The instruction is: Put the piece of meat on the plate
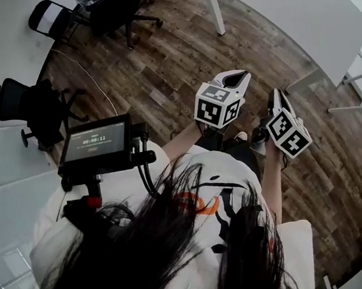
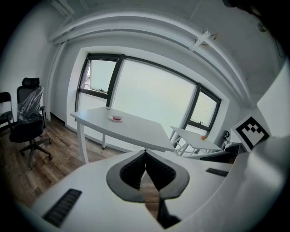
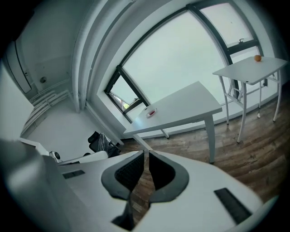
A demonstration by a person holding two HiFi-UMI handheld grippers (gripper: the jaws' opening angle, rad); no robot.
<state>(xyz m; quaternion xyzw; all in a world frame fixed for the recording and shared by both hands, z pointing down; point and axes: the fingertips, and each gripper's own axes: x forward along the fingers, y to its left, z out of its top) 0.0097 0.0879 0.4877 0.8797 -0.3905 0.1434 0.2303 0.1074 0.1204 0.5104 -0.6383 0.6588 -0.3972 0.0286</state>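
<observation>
Reddish piece (image 2: 118,118) on small white plate (image 2: 112,118), far off on white table (image 2: 136,129). Left tongs (image 2: 145,152), right tongs (image 3: 146,153) pressed together, empty, side by side, tilted downward.

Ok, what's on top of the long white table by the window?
On the long white table sits a small plate with something pinkish-red on it, too far off to identify. Nothing blocks the tabletop in the left gripper view.

text: monitor screen (image 1: 96,143) — timer, seemingly 00:00:11 | other print: none legible
</observation>
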